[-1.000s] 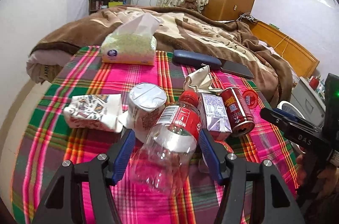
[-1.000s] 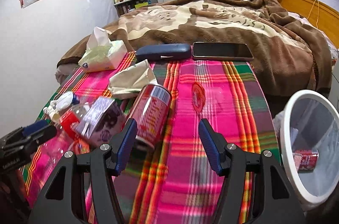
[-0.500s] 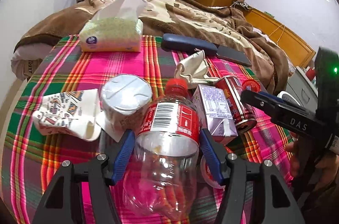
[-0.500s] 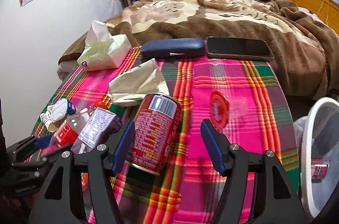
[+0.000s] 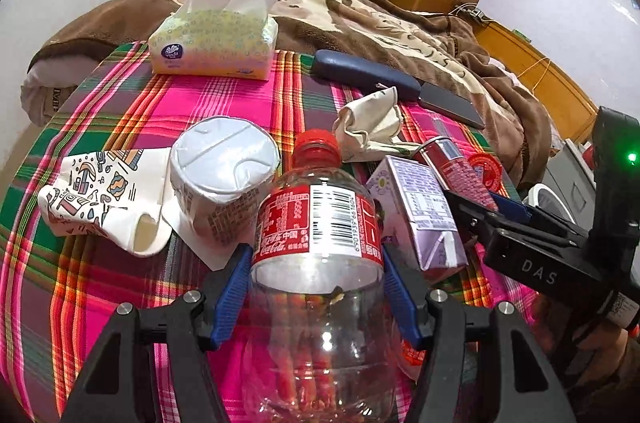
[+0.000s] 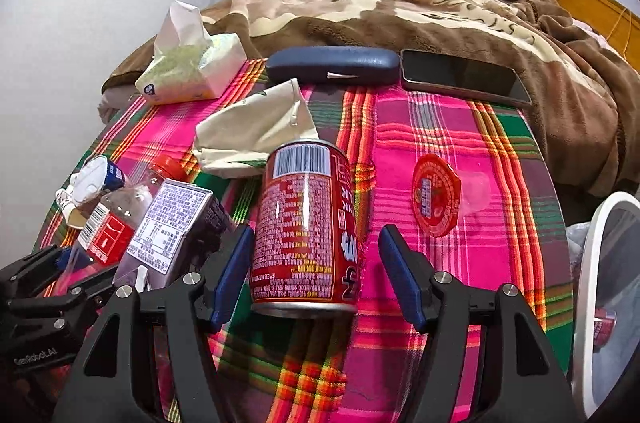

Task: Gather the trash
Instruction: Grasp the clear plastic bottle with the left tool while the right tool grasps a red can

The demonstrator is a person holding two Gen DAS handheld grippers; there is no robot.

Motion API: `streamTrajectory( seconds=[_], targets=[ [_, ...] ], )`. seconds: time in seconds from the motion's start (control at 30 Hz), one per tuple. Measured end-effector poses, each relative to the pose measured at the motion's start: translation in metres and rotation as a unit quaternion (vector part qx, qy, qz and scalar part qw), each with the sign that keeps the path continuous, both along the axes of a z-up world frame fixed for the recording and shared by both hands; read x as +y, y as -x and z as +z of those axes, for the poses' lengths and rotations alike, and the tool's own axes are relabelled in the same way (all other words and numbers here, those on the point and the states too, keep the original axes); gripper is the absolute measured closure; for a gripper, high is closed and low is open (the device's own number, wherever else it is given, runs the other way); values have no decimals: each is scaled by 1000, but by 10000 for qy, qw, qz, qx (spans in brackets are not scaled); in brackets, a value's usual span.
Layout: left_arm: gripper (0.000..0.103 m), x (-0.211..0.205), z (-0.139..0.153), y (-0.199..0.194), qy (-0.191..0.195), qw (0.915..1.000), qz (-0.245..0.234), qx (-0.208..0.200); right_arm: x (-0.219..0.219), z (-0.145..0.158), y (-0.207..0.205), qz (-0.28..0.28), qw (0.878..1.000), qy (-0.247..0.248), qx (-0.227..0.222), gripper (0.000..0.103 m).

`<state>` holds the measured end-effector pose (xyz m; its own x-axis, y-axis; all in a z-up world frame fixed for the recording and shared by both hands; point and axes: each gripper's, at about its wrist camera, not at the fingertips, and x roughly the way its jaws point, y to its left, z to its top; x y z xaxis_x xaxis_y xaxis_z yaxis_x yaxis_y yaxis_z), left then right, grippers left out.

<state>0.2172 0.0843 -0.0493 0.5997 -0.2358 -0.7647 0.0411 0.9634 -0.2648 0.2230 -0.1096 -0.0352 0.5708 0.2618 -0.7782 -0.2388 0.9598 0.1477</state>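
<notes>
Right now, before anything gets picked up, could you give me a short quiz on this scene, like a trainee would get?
1. True or false: the white bin is empty.
2. What lies between the fingers of the left gripper? A) juice carton B) clear bottle C) tissue pack
3. What lies right beside the phone?
Key: 1 false, a red can lies in the white bin; 2 B; 3 the dark blue case.
</notes>
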Motion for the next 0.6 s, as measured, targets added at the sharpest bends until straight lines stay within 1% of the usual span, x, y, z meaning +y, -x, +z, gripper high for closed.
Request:
streamTrajectory(
  seconds=[0.1, 0.2, 0.23, 0.27, 0.5, 0.6],
  targets=[
    [40, 0, -1, -2, 115, 9999, 43, 5, 0, 0, 0, 8, 10000, 18, -33, 37],
    [40, 2, -1, -3, 148, 9998, 97, 0, 1, 0, 1, 27, 9999, 77, -84, 37],
    [41, 2, -2, -3, 149, 9998, 106, 0, 1, 0, 1, 34, 9999, 73, -68, 40],
    [41, 2, -1, -3, 150, 9998, 118, -9, 1, 0, 1, 64, 9999, 44, -63, 48],
    [41, -1, 0, 1, 99, 9998, 161, -33, -1, 0, 6, 75, 9998, 115, -118, 48],
    [41, 0, 3, 5, 142, 9997, 195, -88, -3, 1, 8, 64, 9998, 131, -147, 48]
  ],
)
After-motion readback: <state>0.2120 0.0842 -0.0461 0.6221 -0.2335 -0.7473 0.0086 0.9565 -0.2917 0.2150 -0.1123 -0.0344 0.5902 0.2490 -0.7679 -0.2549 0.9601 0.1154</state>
